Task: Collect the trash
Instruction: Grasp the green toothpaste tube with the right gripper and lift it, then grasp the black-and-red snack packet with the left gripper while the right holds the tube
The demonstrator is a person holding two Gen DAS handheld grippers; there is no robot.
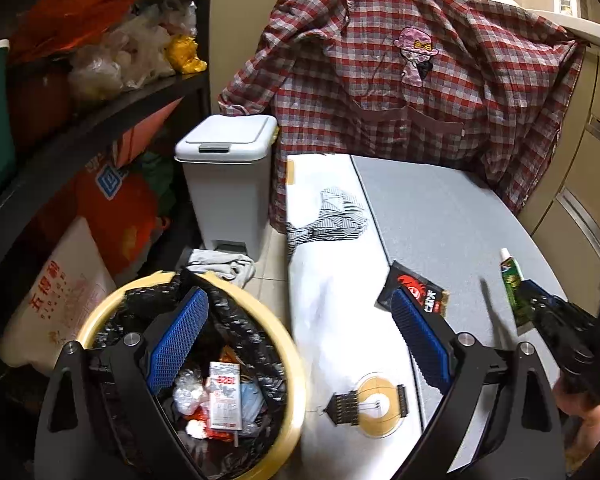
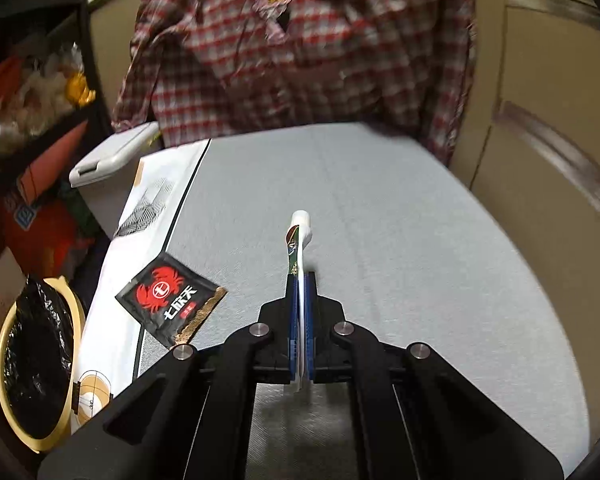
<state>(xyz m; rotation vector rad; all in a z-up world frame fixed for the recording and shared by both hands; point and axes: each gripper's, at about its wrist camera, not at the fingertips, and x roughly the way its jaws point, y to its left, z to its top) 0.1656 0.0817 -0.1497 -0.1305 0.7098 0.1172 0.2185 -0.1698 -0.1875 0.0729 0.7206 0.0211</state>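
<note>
The tube (image 2: 298, 248), a flattened green-and-white squeeze tube with a white cap, was clamped edge-on between the blue pads of the right gripper (image 2: 300, 280), its long axis running straight ahead along the fingers and its capped end projecting forward over the grey table (image 2: 380, 200). The right gripper was nearly fully closed, with only the thin tube body separating the pads. The yellow bin (image 1: 288, 344), lined with a black bag and already containing wrappers, stood on the floor off the left edge of the table, so the tube had to travel leftward across the table to reach it. The left gripper (image 1: 300, 320) hung wide apart and empty, one pad above the bin opening and the other over the table near the black sachet (image 1: 416, 288), which lay flat between the tube and the bin. The left gripper was the nearer one to that sachet.
</note>
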